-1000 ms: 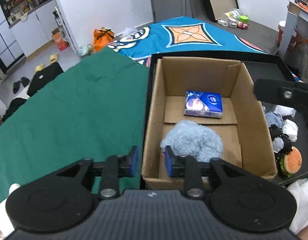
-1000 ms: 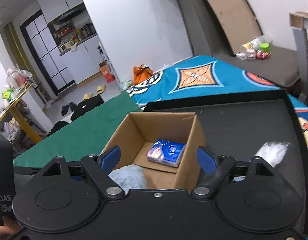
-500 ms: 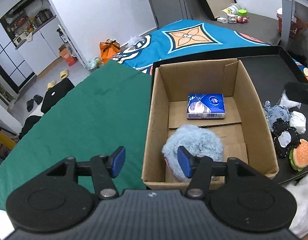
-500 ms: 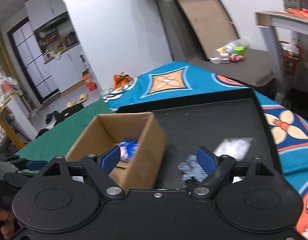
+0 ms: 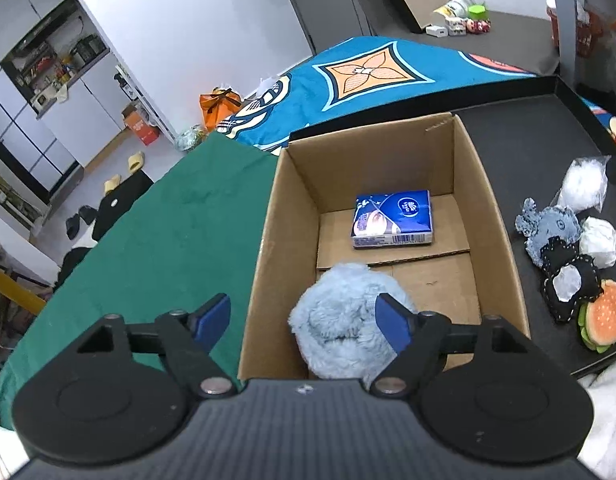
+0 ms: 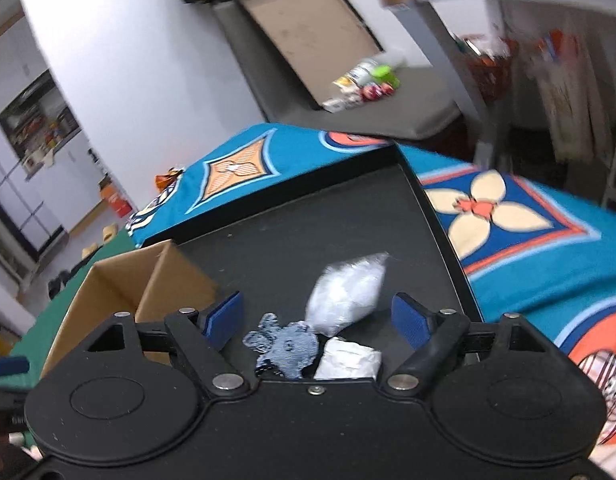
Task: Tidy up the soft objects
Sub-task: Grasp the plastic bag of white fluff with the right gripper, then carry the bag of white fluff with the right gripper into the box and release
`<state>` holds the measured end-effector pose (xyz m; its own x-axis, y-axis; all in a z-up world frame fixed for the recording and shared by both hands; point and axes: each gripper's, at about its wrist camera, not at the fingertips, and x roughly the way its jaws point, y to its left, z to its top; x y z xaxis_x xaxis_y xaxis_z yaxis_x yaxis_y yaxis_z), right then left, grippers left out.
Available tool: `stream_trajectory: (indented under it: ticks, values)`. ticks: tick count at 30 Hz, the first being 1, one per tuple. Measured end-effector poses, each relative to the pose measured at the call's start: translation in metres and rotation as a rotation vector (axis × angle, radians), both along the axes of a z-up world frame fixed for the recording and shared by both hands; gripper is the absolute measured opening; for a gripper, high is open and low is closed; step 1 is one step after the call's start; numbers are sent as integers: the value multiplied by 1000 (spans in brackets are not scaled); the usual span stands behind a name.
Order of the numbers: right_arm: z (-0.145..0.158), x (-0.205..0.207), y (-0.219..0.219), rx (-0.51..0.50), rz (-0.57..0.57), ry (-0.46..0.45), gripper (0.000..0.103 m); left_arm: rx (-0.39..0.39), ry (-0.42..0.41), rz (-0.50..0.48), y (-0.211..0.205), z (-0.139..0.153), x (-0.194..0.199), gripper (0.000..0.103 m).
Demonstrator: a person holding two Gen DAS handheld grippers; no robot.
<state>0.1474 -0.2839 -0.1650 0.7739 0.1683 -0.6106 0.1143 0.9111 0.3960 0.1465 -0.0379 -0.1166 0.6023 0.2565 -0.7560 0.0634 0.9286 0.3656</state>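
Note:
A cardboard box (image 5: 499,216) stands on a black tray (image 5: 527,144). Inside lie a blue tissue pack (image 5: 391,224) and a fluffy light-blue plush (image 5: 339,320). My left gripper (image 5: 304,322) hovers over the box's near-left wall, its jaws opening; the plush rests free below the right finger. The right gripper (image 6: 316,322) hangs over the tray (image 6: 308,232) beside the box (image 6: 120,280), its jaws closing slightly. A clear bag of white stuffing (image 6: 347,292), a denim-blue toy (image 6: 288,346) and a white wad (image 6: 347,360) lie between them, untouched.
A black pouch (image 5: 567,280) and a hamburger plush (image 5: 603,320) lie at the tray's near right. Green cloth (image 5: 168,240) covers the surface left of the box. A patterned blue blanket (image 6: 507,240) spreads behind and right of the tray.
The left jaws have spread wide, leaving the light-blue plush in the box. The right gripper has swung right and down, from facing the box to above the soft items on the tray.

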Motion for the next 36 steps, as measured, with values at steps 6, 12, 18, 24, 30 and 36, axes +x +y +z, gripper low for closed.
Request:
stream_trajectory:
  ticks: [6, 12, 18, 24, 30, 36]
  values:
    - [-18, 11, -9, 119, -21, 24, 70, 66, -2, 6, -10, -2, 5, 83]
    - [-37, 19, -13, 171, -44, 59, 66, 95, 6, 4, -16, -4, 12, 84]
    - [-51, 26, -23, 251, -82, 92, 53, 105, 6, -1, -19, -4, 18, 85]
    - [-50, 26, -23, 277, -67, 78, 17, 102, 9, -5, -20, -5, 25, 85]
    - [-37, 20, -23, 265, -73, 34, 12, 84, 10, -9, -18, -5, 24, 85]
    - [-22, 18, -22, 250, -76, 0, 11, 70, 11, -15, -13, -3, 22, 85]
